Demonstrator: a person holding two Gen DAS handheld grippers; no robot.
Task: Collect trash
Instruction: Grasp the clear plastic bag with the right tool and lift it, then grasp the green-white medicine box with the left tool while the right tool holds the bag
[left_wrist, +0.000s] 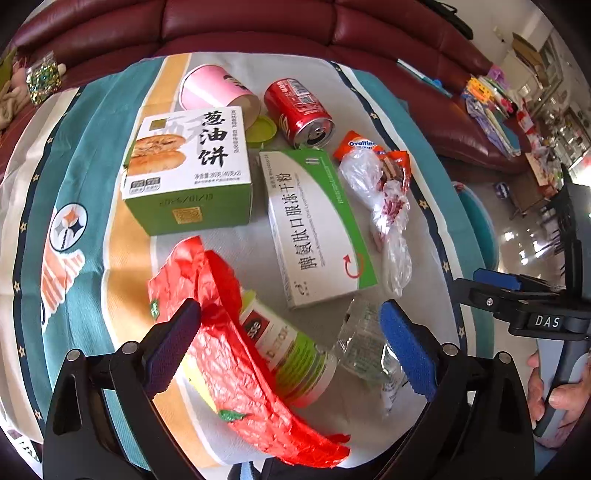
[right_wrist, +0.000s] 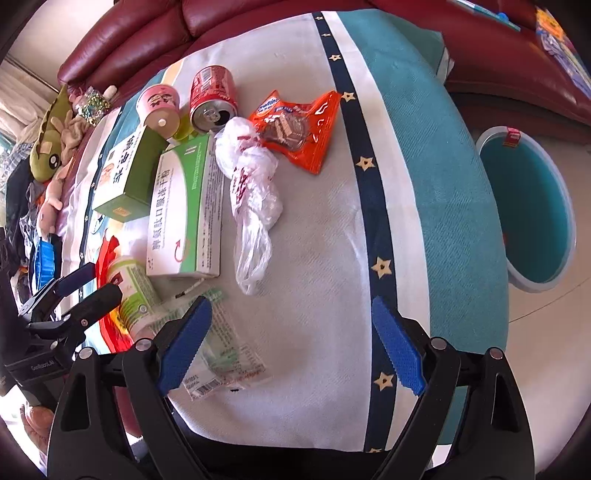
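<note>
Trash lies on a cloth-covered table (right_wrist: 332, 236). My left gripper (left_wrist: 291, 332) is open, its jaws on either side of a red crumpled wrapper (left_wrist: 236, 332) and a green-labelled bottle (left_wrist: 291, 354) lying on its side. A clear plastic wrapper (left_wrist: 364, 343) lies by its right finger. My right gripper (right_wrist: 291, 332) is open and empty over bare cloth; the clear wrapper (right_wrist: 225, 354) lies under its left finger. Farther off lie a white-green box (right_wrist: 186, 206), a green pancake box (left_wrist: 188, 166), a red can (right_wrist: 212, 96), a pink cup (left_wrist: 218, 92), an orange Ovaltine packet (right_wrist: 299, 125) and a knotted plastic bag (right_wrist: 251, 192).
A teal round bin (right_wrist: 532, 206) stands on the floor right of the table. A dark red leather sofa (left_wrist: 258, 26) runs behind the table, with plush toys (right_wrist: 51, 147) on its left part. A lime lid (left_wrist: 262, 129) lies by the cup.
</note>
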